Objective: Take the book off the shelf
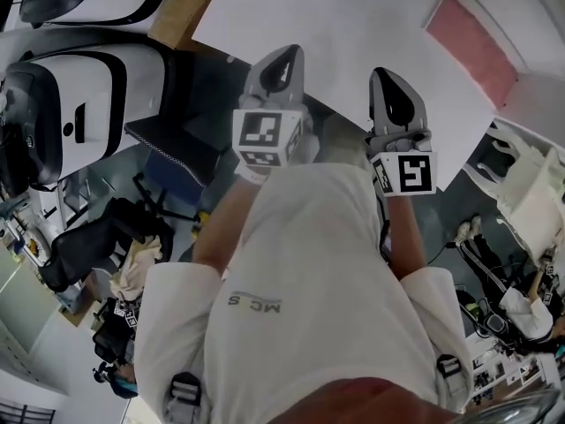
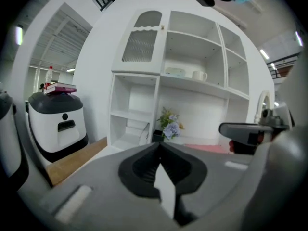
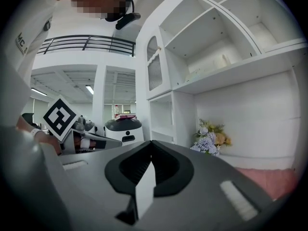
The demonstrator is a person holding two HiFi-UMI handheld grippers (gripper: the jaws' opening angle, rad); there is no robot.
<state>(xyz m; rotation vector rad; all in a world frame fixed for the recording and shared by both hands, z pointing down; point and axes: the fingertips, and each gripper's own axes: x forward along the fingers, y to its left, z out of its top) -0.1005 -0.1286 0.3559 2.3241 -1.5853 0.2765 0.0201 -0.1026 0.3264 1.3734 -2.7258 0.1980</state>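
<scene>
We hold two tools side by side, well short of the shelf (image 2: 160,100) and facing it. The left tool (image 2: 160,146) has its jaws pressed together with nothing between them, and so does the right tool (image 3: 150,146).

Left of the shelf stands one white machine (image 2: 57,121), which carries a small stack of books (image 2: 60,87) and one bottle (image 2: 49,73). The table (image 1: 353,25) shows a wooden edge (image 2: 72,161) running out from the shelf's foot.

On the shelf, one compartment at the upper left has a grilled door (image 2: 140,44); the others are open at the front. In the lower left compartment leans one pale flat thing (image 2: 136,128), which may be the book, though we cannot tell. Further right sit one pale box (image 2: 175,72) and one mug (image 2: 198,75) on the middle board. Below them are one bunch of flowers (image 2: 169,123) and one pink mat (image 2: 204,148).
</scene>
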